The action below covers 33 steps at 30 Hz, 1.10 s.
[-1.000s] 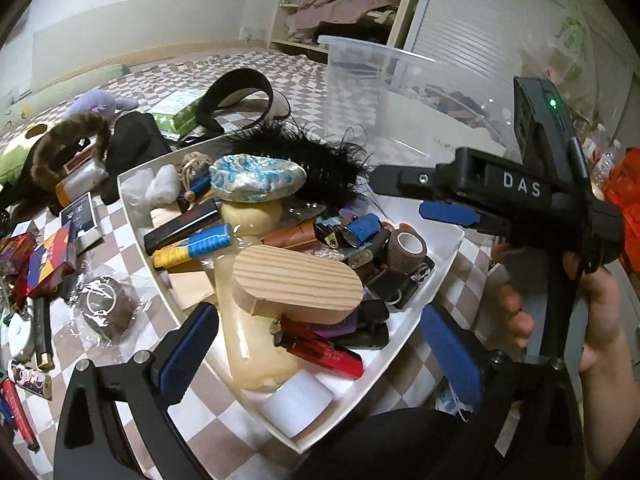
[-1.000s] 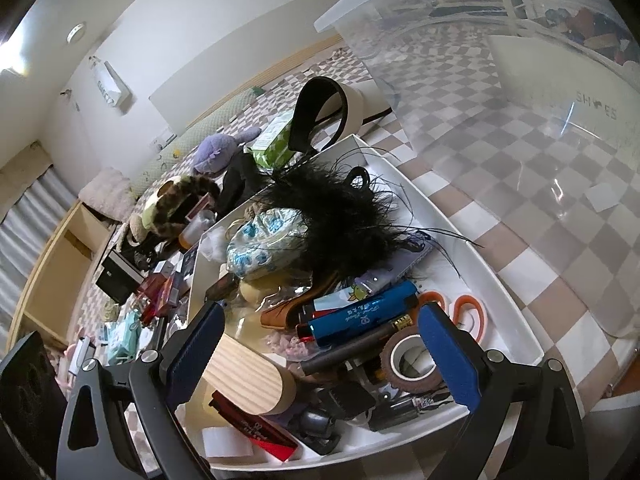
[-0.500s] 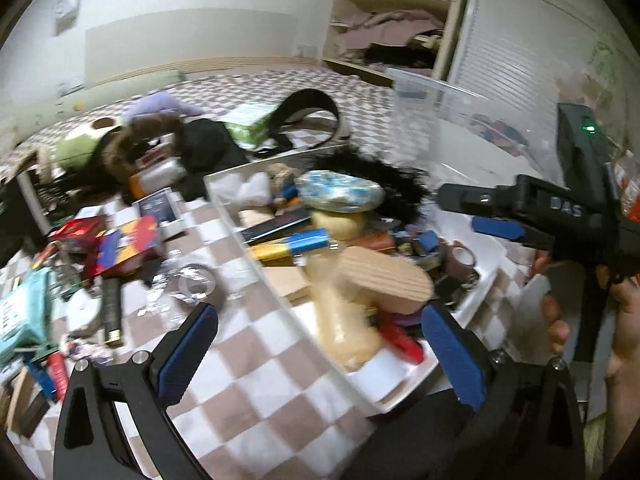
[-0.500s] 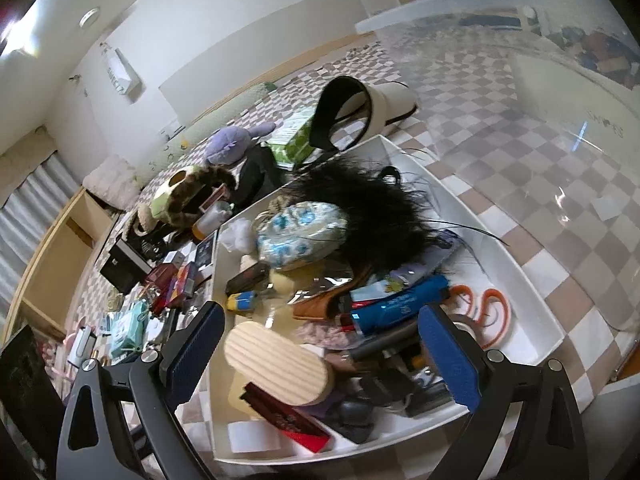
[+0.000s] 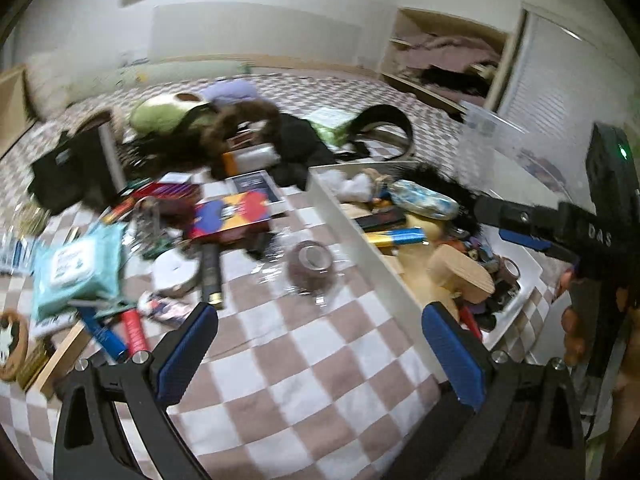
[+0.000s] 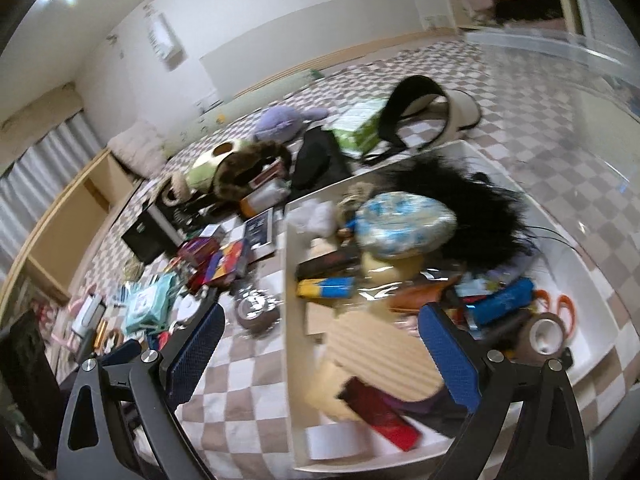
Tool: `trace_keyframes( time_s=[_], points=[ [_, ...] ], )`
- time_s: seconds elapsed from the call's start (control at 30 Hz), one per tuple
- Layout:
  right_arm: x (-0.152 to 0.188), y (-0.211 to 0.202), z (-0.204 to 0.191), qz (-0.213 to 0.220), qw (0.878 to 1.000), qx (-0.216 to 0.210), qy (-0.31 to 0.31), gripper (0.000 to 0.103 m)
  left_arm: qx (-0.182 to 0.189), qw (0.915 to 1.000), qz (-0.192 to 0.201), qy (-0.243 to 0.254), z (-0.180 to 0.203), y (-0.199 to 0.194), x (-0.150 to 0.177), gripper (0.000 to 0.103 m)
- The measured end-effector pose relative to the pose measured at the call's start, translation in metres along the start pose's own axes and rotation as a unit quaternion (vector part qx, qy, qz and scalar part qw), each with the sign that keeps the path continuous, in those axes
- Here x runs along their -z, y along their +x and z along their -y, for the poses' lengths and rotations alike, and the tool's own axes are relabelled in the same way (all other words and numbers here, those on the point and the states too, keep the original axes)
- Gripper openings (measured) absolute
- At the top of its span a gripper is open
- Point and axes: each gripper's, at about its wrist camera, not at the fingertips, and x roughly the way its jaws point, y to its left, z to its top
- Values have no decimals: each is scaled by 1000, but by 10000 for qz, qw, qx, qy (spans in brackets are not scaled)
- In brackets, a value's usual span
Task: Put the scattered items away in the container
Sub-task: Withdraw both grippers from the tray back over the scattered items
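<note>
A white tray (image 5: 352, 224) full of small items sits on the checkered cloth; it also shows in the right wrist view (image 6: 592, 264). Left of it lie scattered items: a wrapped brown tape roll (image 5: 310, 266), a colourful box (image 5: 230, 216), a teal wipes pack (image 5: 78, 264) and a black tube (image 5: 210, 274). My left gripper (image 5: 320, 354) is open and empty above bare cloth in front of the tape roll. My right gripper (image 6: 320, 354) is open and empty over the tray's left wall; it also shows in the left wrist view (image 5: 520, 226). The tape roll (image 6: 256, 314) lies ahead of its left finger.
A clear plastic bin (image 6: 580, 92) stands at the right behind the tray. Plush toys (image 5: 172, 110), a black box (image 5: 68, 172), a visor (image 6: 424, 108) and a green pack (image 6: 360, 128) crowd the back. Pens and small objects (image 5: 120, 328) lie at the left.
Both grippers have swung left, away from the tray's middle toward the scattered items on the cloth. Both stay open and empty. The views are motion-blurred.
</note>
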Motion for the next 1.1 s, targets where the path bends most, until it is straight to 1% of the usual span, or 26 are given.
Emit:
trace_keyframes(
  time_s=[0.2, 0.27, 0.4, 0.57, 0.6, 0.7, 0.8, 0.9, 1.07, 1.1],
  points=[
    [5, 10, -34, 26, 9995, -126, -284, 98, -333, 9993, 66, -143, -32, -15, 5, 103],
    [7, 13, -45, 66, 9991, -152, -396, 103, -413, 9990, 81, -172, -42, -19, 7, 103],
    [11, 18, -64, 186, 9978, -237, -586, 103, -485, 9984, 127, -259, -61, -27, 11, 103],
    [16, 26, -84, 215, 9966, -365, -703, 103, -706, 9968, 164, -349, -84, -36, 16, 103],
    [17, 29, -87, 193, 9965, -387, -717, 103, -758, 9964, 167, -354, -89, -38, 17, 103],
    [21, 40, -97, 79, 9962, -484, -717, 103, -746, 9960, 216, -439, -102, -40, 19, 103],
    [26, 57, -106, -224, 9951, -634, -728, 103, -805, 9946, 279, -597, -116, -42, 22, 103],
    [33, 68, -117, -257, 9939, -646, -859, 103, -875, 9932, 324, -702, -131, -42, 28, 103],
    [47, 88, -130, -313, 9911, -730, -1070, 103, -1090, 9910, 203, -749, -148, -33, 38, 103],
    [50, 92, -131, -342, 9910, -680, -1106, 103, -1110, 9906, 197, -769, -151, -31, 41, 103]
  ],
)
